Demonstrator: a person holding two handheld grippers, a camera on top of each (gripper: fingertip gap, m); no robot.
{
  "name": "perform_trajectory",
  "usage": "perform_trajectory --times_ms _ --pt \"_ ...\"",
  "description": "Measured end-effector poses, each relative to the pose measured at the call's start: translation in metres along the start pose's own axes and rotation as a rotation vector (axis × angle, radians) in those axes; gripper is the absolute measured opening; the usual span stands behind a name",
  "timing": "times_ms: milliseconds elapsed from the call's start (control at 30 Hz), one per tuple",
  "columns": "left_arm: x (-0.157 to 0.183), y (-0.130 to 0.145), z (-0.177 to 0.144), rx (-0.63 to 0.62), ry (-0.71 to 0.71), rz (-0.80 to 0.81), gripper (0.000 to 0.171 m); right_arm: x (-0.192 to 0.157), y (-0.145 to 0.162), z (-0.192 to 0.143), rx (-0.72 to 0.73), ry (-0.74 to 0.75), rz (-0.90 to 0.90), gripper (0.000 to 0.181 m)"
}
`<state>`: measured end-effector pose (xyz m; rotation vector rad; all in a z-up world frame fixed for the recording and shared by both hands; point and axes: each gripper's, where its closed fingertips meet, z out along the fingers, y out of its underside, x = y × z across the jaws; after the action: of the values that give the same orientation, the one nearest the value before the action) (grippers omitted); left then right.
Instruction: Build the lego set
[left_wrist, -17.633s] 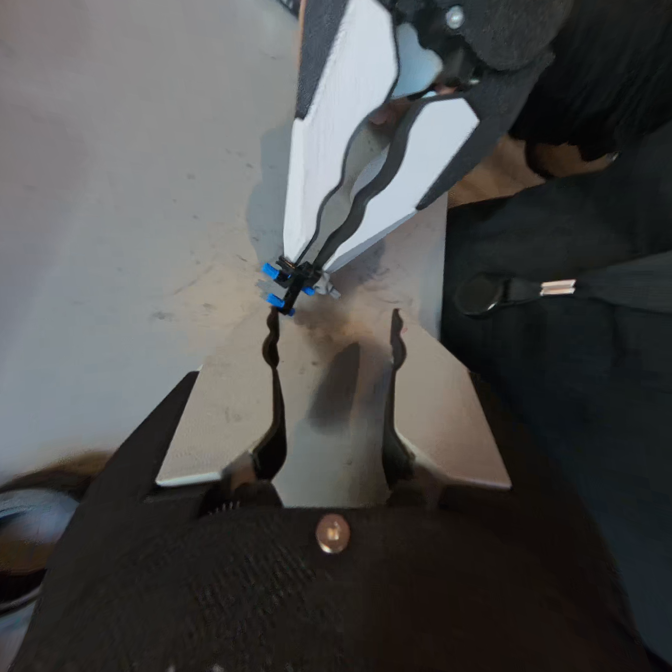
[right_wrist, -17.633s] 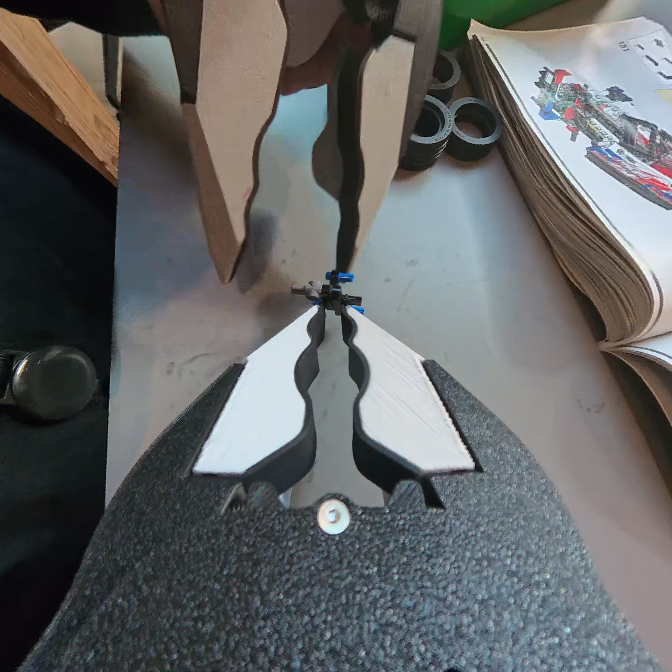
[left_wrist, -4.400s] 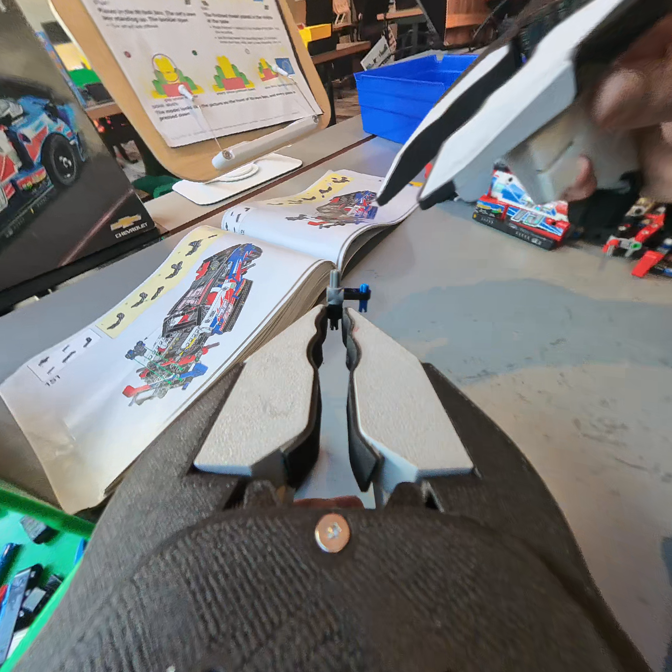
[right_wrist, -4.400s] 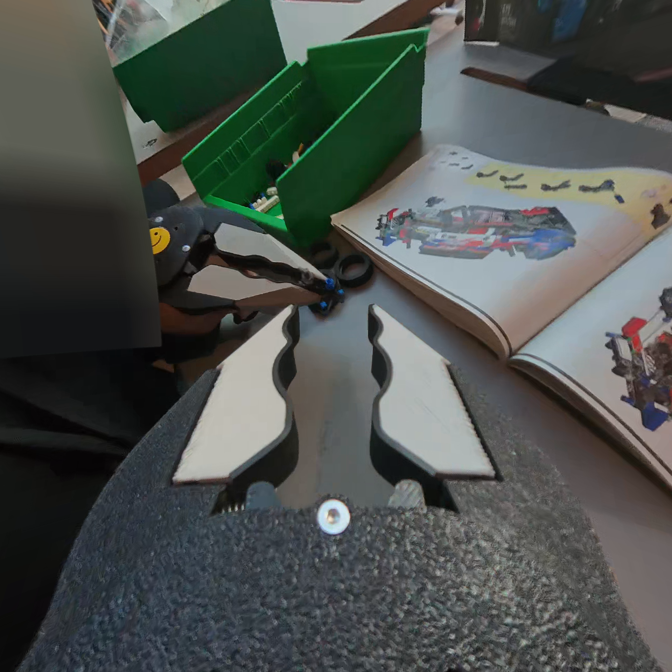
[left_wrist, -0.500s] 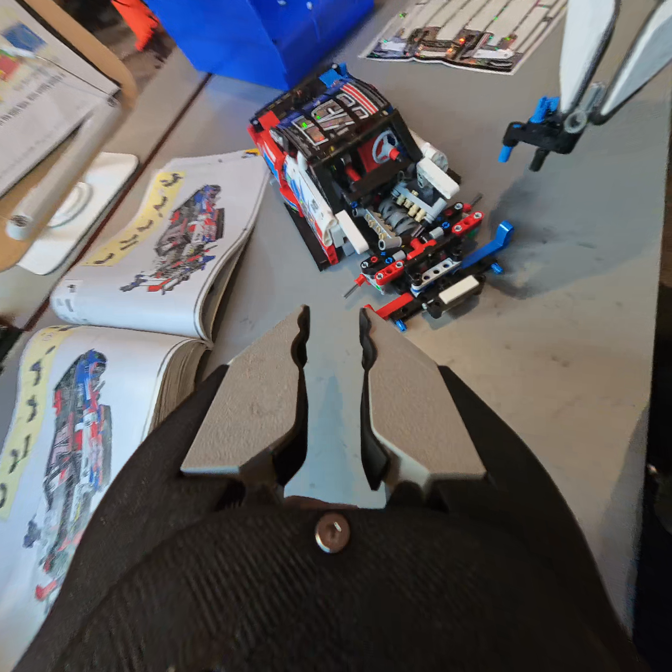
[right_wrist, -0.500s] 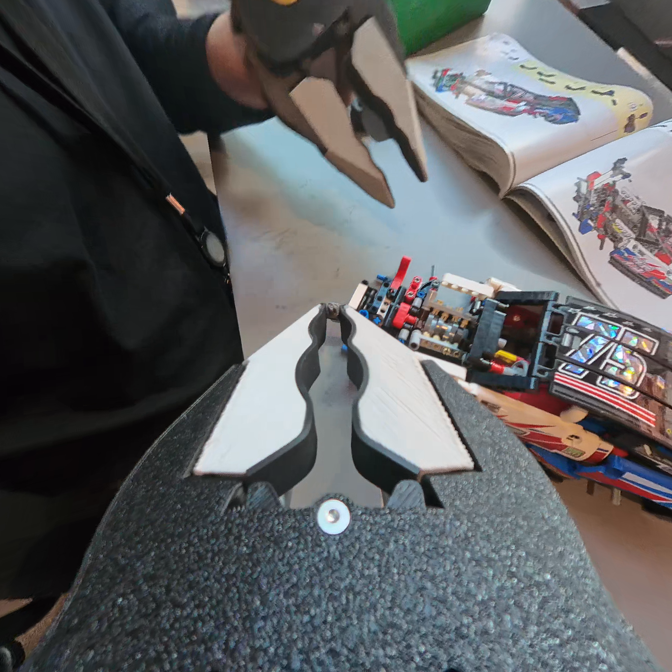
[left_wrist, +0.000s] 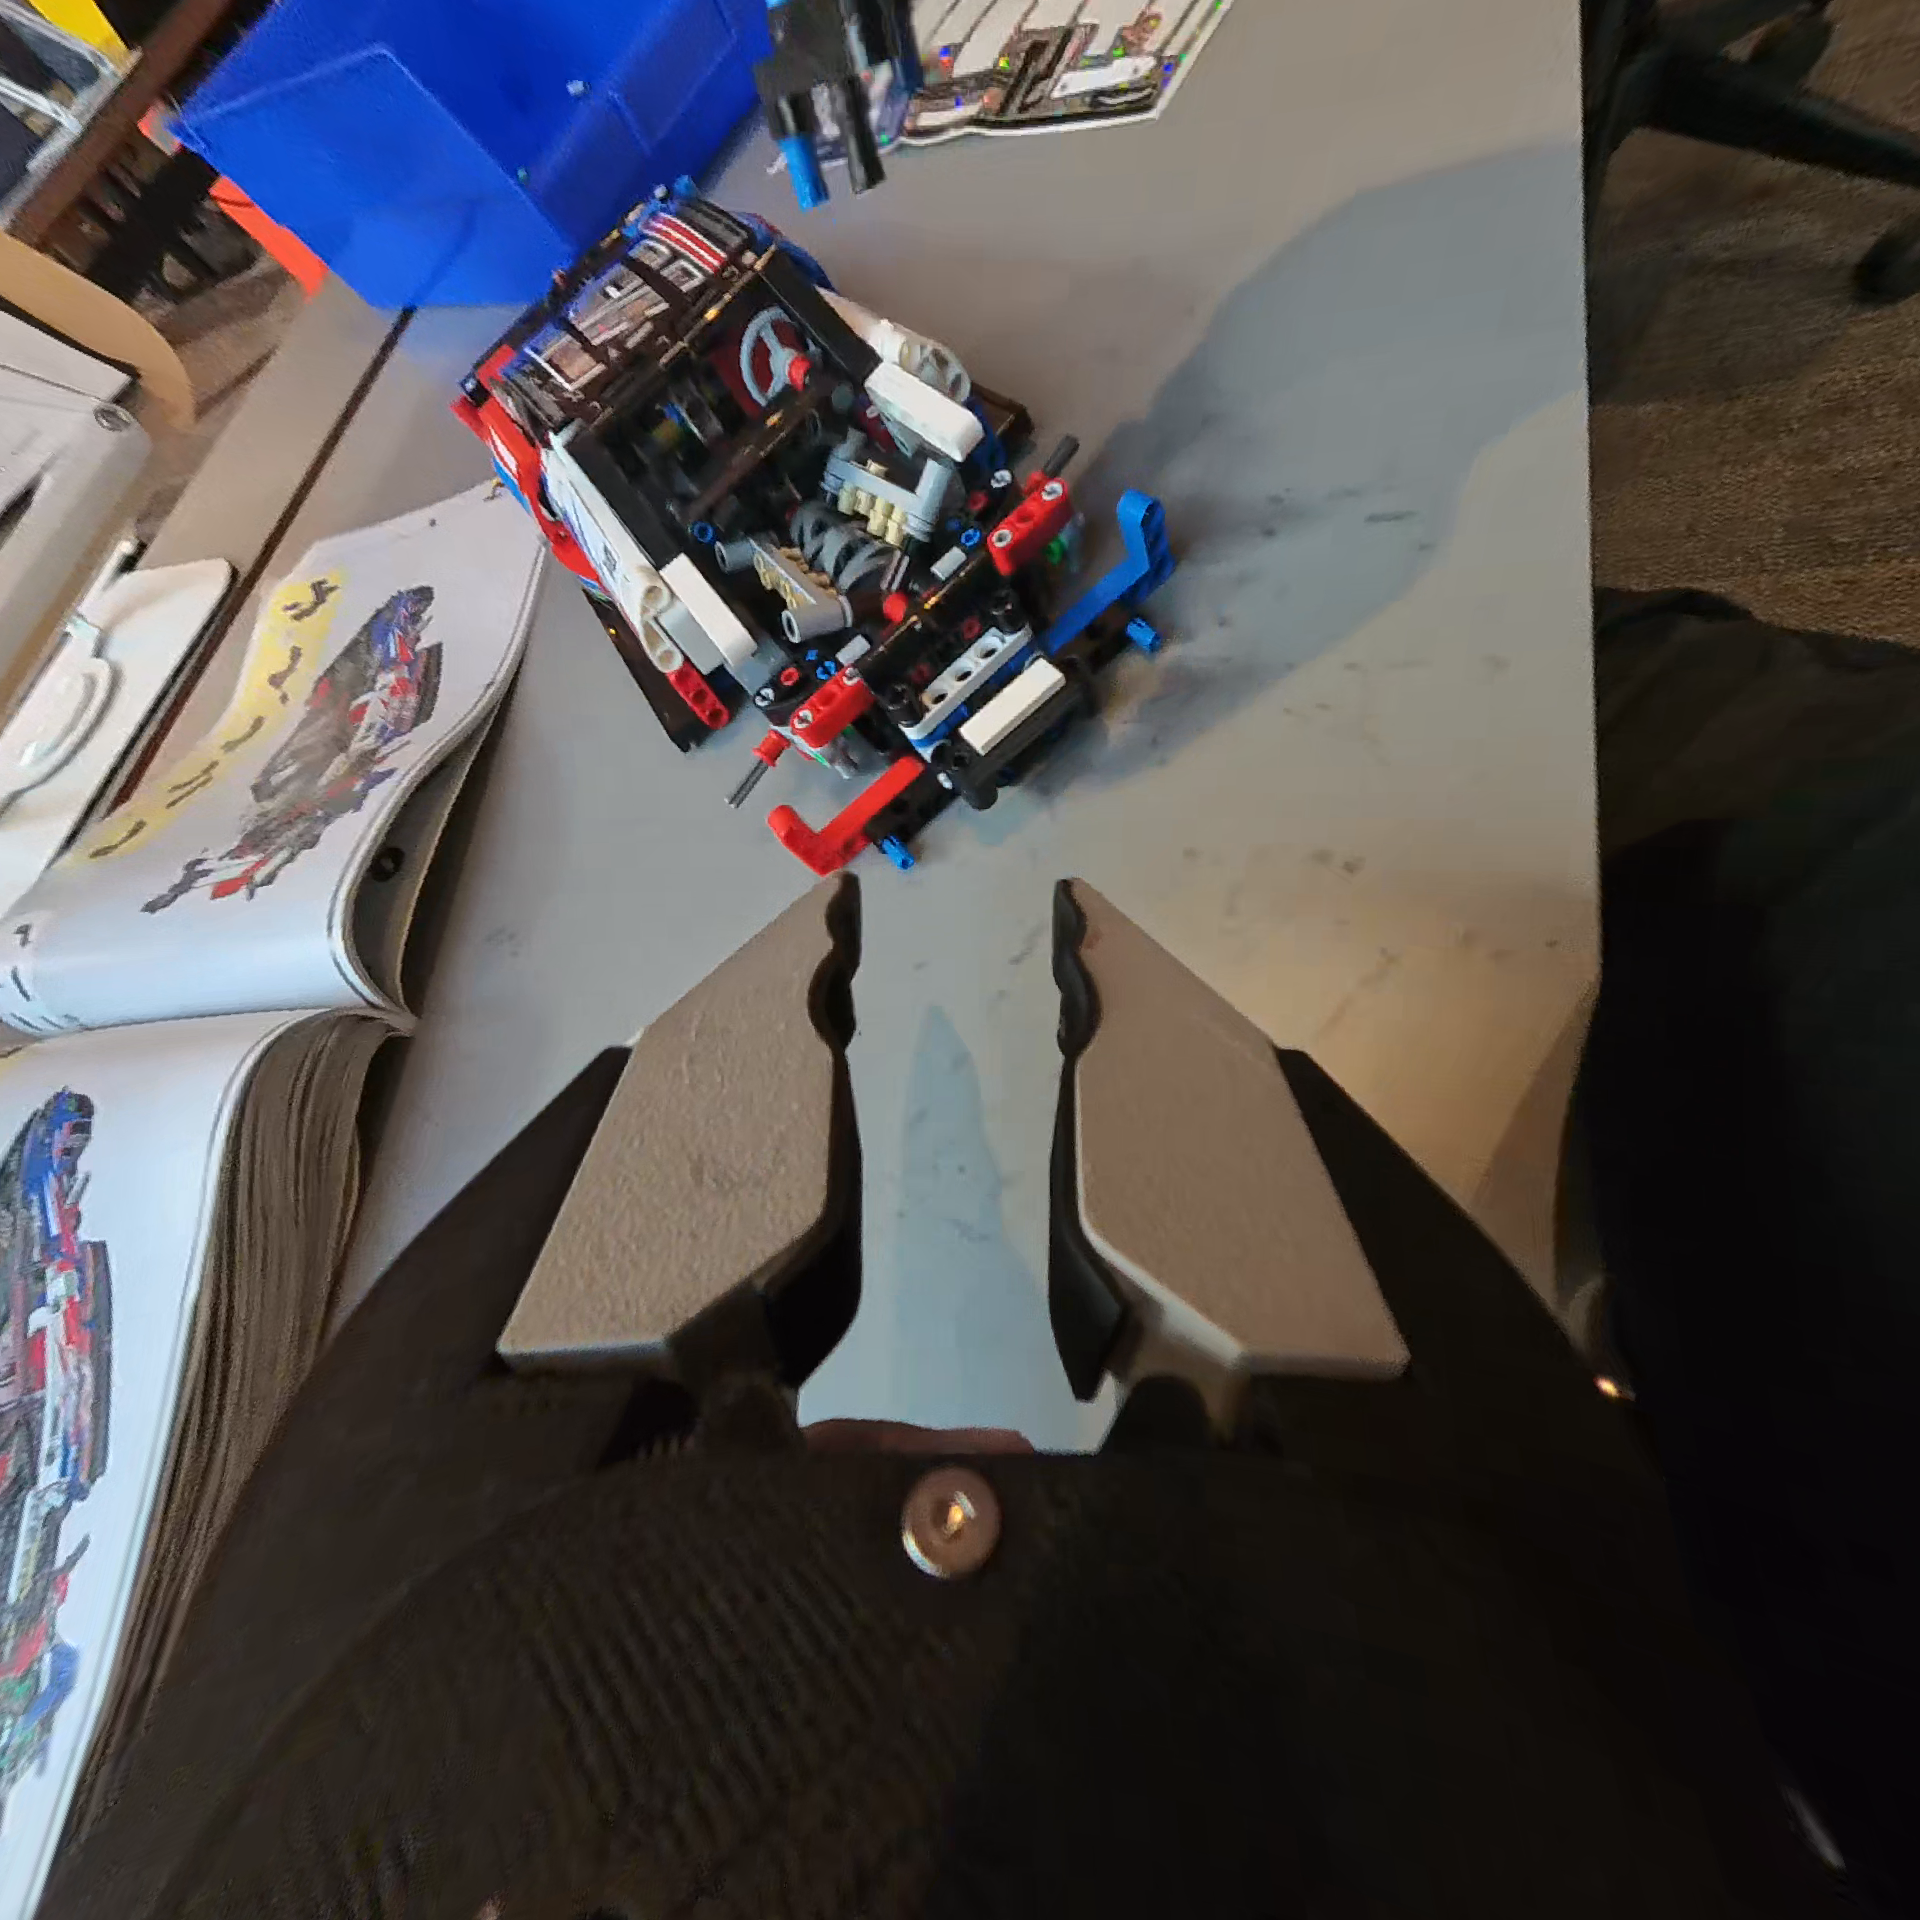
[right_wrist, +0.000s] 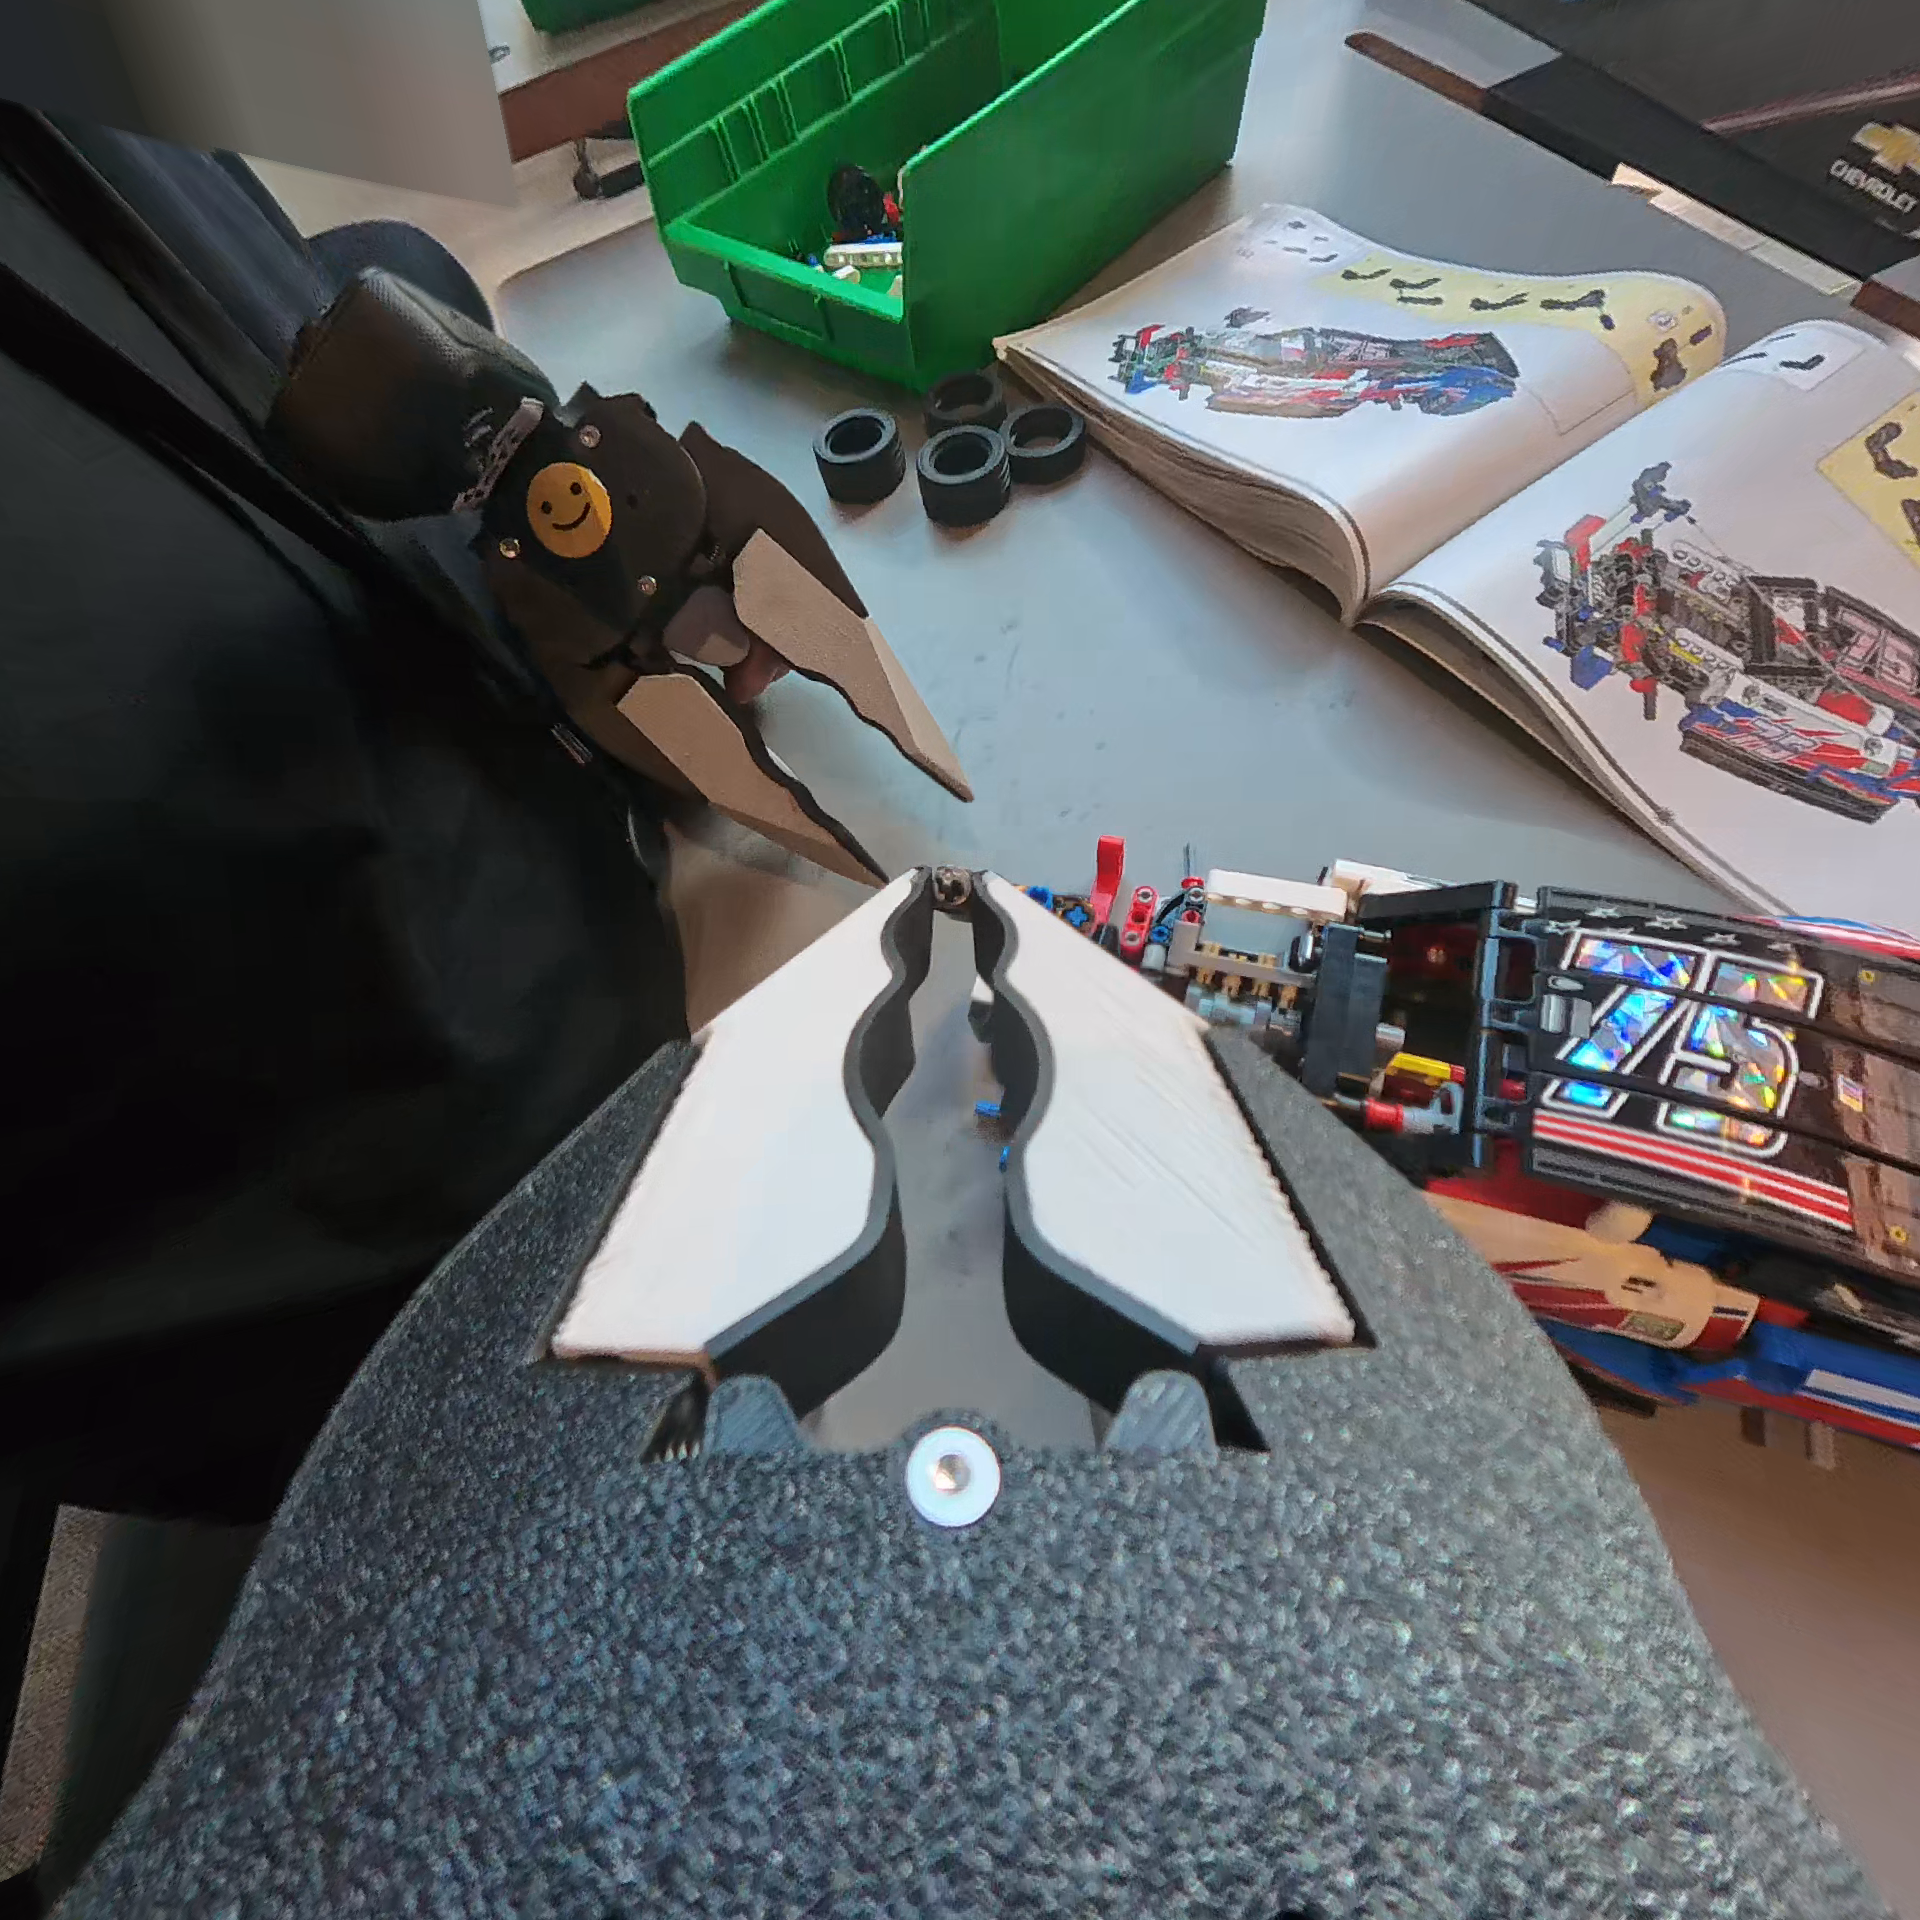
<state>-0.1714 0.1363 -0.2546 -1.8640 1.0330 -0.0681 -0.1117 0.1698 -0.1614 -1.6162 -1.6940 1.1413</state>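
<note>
the left hand-held gripper (left_wrist: 954, 894) hangs above the grey worktop (left_wrist: 1351, 831) with its fingers parted and nothing between them, aimed at the open chassis end of the partly built lego car (left_wrist: 790, 540). that empty, ready stance suggests it is positioned to steady the model rather than to carry a part. the right hand-held gripper (right_wrist: 948, 883) has its fingers drawn almost together at the tips, pinching a small dark sub-assembly (right_wrist: 950, 885) with blue pins; in the left wrist view the same piece (left_wrist: 826, 125) shows blurred at the top edge, held in the air beyond the car. the narrow tip grip appears chosen so the pins stay exposed for insertion. the car lies flat on the worktop with its stickered roof away from the person and its exposed gears, red beam (left_wrist: 842, 826) and blue beam (left_wrist: 1117, 582) towards the left gripper, which gives access to the unfinished end. the open instruction book (right_wrist: 1455, 416) rests beside the car for reference. four black tyres (right_wrist: 961, 442) stand loose near a green parts bin (right_wrist: 935, 187), apparently not yet fitted. a blue bin (left_wrist: 468, 135) sits behind the car. judged progress: body largely built, wheels outstanding. the next move calls for careful alignment of the pins with the chassis holes; misalignment could dislodge nearby parts.
</note>
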Motion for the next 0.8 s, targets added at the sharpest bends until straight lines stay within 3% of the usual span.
perform_trajectory --times_ms 100,467,800 --pt "-0.001 -0.005 -0.003 0.05 0.005 -0.003 0.031 0.005 -0.004 0.004 0.002 -0.003 0.013 0.006" --pt "-0.017 0.023 0.007 -0.058 -0.01 -0.075 0.037 0.016 0.016 0.007 -0.087 0.039 0.201 0.006" --pt "-0.023 0.033 0.016 -0.111 0.028 -0.078 0.037 0.007 0.043 0.001 -0.15 0.091 0.211 0.006"
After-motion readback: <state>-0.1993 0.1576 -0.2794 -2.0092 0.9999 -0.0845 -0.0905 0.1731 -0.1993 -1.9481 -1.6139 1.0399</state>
